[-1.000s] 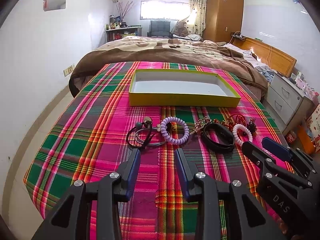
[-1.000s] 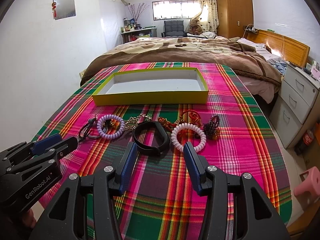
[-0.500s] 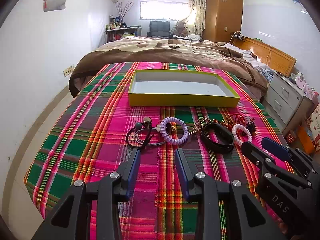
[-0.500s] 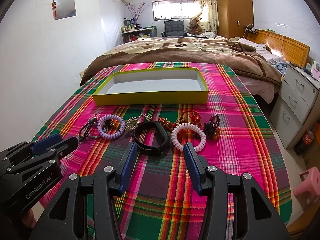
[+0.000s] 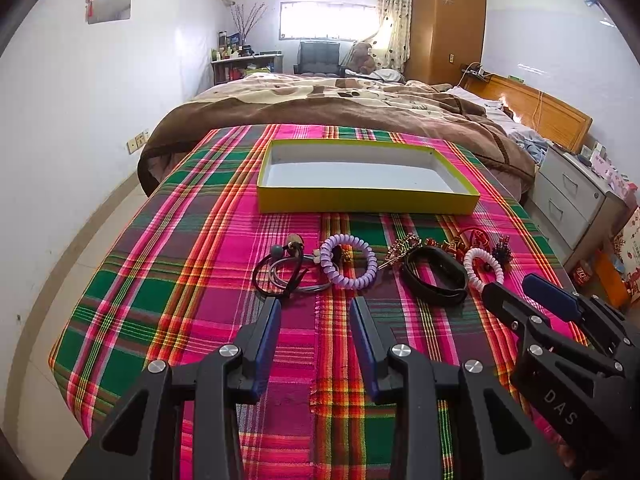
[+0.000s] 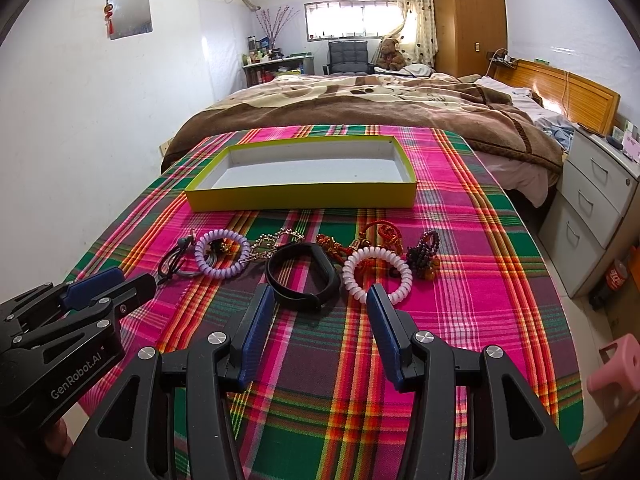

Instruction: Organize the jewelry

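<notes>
Clearly nothing has gone into the yellow box (image 5: 366, 200) yet — its pale floor is bare, and the jewelry lies in a loose row on the plaid cloth (image 5: 180, 280) just in front of it. From the left of that row: a tangle of black cords (image 5: 280, 274), a lilac coil bracelet (image 5: 349, 262), a gold chain piece (image 5: 402, 249), a black band (image 5: 434, 276), a white coil bracelet (image 6: 377, 270) with red knotted charms (image 6: 384, 234) behind it, and a dark bead cluster (image 6: 425, 254) at the right end. Several pieces touch or overlap, so the cords and the lilac coil look likely to drag each other.

The step in hand seems to be choosing a first piece. A good start would be an end piece or a stiff ring such as the black band, pinched across one side of the loop and lifted straight up before it is carried over the box's near wall, so neighbours stay put.

The left gripper (image 5: 316, 304) hovers above the cloth just short of the cords and lilac coil, its jaws spread with nothing between them. The right gripper (image 6: 320, 294) sits just short of the black band and white coil, likewise wide and empty
</notes>
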Motion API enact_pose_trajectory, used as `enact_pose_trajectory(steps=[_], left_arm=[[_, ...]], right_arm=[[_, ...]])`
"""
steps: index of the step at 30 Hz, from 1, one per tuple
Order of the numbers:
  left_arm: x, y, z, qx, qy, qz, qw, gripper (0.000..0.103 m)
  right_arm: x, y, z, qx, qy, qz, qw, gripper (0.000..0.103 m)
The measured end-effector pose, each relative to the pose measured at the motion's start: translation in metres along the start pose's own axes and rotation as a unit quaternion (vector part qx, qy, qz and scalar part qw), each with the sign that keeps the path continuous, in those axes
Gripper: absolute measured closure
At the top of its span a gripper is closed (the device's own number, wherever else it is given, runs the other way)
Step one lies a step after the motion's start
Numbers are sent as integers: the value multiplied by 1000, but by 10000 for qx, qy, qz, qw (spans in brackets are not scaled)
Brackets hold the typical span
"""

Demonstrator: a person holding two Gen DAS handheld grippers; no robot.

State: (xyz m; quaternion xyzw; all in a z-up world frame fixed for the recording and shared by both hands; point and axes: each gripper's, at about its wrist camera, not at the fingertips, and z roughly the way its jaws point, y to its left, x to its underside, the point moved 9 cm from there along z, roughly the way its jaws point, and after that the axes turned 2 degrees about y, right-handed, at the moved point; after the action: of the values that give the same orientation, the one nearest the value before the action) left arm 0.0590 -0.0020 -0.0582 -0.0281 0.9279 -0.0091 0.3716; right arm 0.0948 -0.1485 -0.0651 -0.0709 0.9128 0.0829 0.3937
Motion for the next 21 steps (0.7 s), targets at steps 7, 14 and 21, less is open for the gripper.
enact_pose_trajectory(steps=[7, 14, 21], left_arm=[[0, 1, 1, 4, 25, 10, 10000, 68], [1, 5, 9, 116, 151, 2, 9998, 68], [-1, 24, 23, 333, 302, -276, 9986, 68]], right_arm=[[0, 0, 3, -62, 24, -20, 10000, 54], [-3, 1, 9, -209, 32, -67, 9998, 54], [-11, -4, 24, -415, 73, -286, 9987, 54]])
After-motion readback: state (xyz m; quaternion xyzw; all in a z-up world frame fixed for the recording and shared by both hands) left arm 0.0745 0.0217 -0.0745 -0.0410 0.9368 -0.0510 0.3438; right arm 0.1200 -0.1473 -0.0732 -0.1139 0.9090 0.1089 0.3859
